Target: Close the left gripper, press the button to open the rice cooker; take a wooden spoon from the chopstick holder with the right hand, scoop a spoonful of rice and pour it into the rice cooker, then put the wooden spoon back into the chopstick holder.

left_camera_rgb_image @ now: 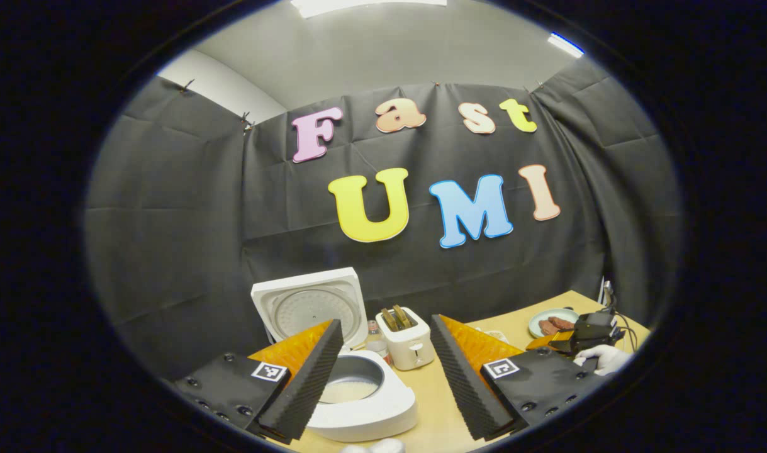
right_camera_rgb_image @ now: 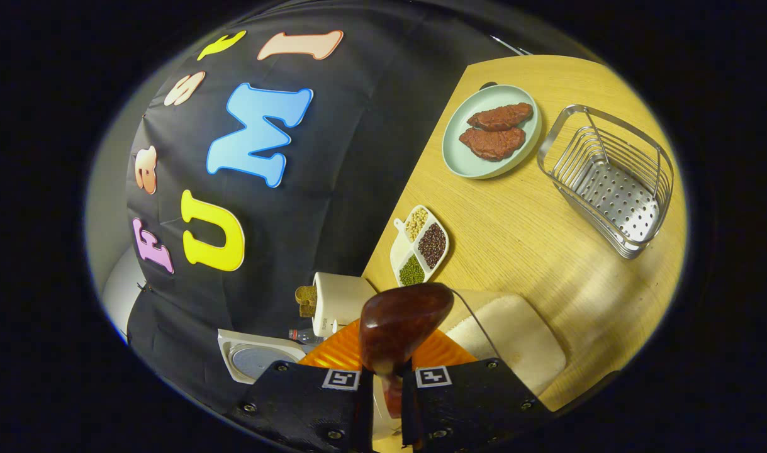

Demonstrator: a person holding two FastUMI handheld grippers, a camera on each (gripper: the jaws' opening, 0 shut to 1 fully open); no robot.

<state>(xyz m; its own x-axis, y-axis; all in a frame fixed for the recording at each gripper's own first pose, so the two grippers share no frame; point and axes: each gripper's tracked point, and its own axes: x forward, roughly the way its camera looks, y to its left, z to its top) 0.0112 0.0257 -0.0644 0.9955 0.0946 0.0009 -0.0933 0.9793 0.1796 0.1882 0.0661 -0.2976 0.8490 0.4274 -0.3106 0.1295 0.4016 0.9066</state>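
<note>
Between right gripper fingers, wooden spoon clamped, bowl forward

Rice cooker: white, lid swung up and open, standing upright behind body; inner pot exposed. Wooden spoon: dark brown, glossy, bowl end up, handle pinched between right gripper fingers. Chopstick holder: metal wire basket, perforated base, set on table's far side.
</note>
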